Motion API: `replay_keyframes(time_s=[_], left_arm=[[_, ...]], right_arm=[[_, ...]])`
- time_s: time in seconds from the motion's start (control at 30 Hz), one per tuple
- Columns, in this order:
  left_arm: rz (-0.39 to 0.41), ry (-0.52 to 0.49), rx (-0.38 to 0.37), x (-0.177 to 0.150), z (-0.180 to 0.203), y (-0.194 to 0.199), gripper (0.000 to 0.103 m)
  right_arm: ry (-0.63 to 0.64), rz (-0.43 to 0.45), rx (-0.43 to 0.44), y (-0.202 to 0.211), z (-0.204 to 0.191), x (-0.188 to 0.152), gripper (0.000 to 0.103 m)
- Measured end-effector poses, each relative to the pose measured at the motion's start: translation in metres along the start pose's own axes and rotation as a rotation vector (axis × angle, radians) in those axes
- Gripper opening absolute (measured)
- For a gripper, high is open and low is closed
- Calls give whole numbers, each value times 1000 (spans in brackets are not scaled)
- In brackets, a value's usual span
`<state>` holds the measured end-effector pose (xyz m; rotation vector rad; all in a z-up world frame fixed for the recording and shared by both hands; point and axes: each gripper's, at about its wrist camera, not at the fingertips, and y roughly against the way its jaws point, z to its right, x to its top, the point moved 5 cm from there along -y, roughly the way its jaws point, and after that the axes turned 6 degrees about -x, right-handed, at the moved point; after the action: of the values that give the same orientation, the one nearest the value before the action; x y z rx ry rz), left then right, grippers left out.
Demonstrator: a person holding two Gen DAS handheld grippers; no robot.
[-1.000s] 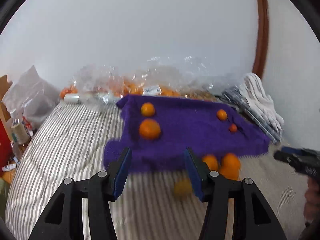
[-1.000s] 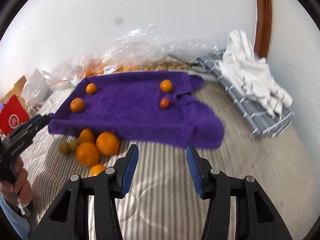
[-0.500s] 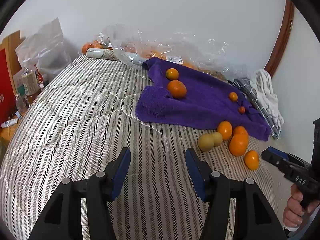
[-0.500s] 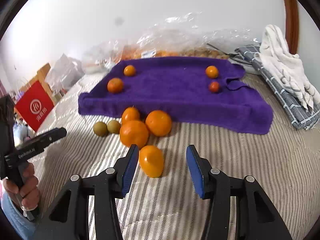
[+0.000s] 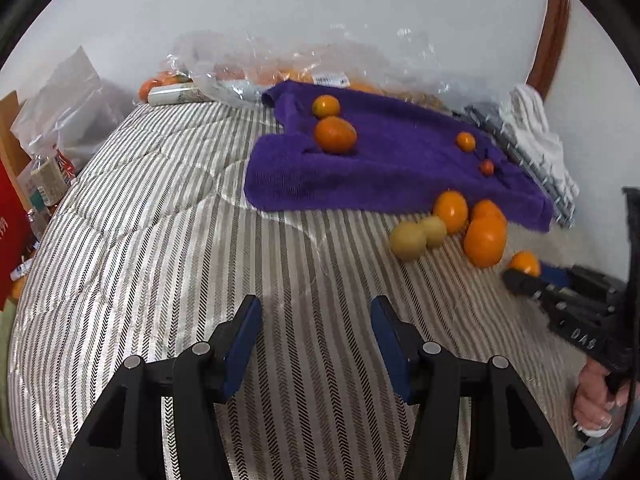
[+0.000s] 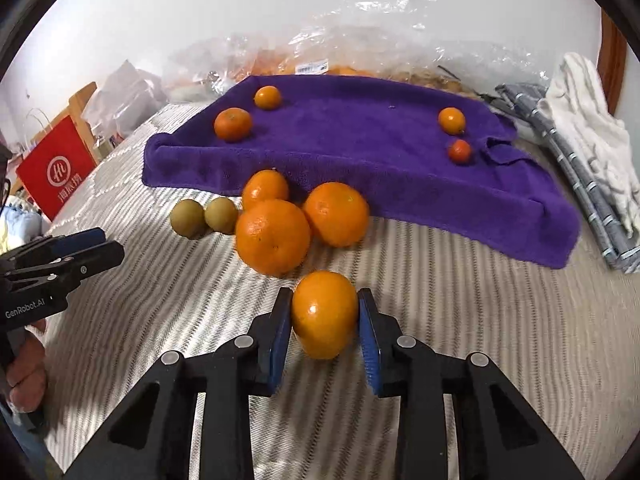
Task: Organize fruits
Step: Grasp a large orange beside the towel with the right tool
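R gripper [image 6: 324, 320] has an orange [image 6: 324, 314] between its blue pads; jaws have just been closing and the pads now touch its sides. Fruit sits on the striped bedspread [image 6: 460, 300], slightly oval, long axis running away from the camera, toward a cluster of three bigger oranges [image 6: 273, 236] and two green-yellow fruits [image 6: 188, 218] near the purple towel [image 6: 360, 148]. Four small oranges lie on the towel. L gripper [image 5: 316, 336] hovers over bare bedspread, jaws partly apart w/ nothing between.
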<state>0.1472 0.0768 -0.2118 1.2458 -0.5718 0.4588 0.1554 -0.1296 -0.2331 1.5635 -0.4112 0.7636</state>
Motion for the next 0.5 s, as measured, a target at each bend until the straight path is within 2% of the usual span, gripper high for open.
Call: replay_keyframes(time_s=[0.1, 0.27, 0.37, 0.5], left_arm=[[-9, -26, 24, 0, 4, -2, 57], [-42, -87, 43, -2, 15, -8, 76], [-56, -114, 69, -3, 19, -10, 77], [-57, -107, 56, -2, 17, -8, 77]], right_arm=[[0, 27, -51, 5, 15, 1, 32], [-17, 45, -115, 4, 53, 16, 32], [-72, 17, -94, -6, 74, 21, 32], [-92, -3, -103, -17, 85, 15, 32]])
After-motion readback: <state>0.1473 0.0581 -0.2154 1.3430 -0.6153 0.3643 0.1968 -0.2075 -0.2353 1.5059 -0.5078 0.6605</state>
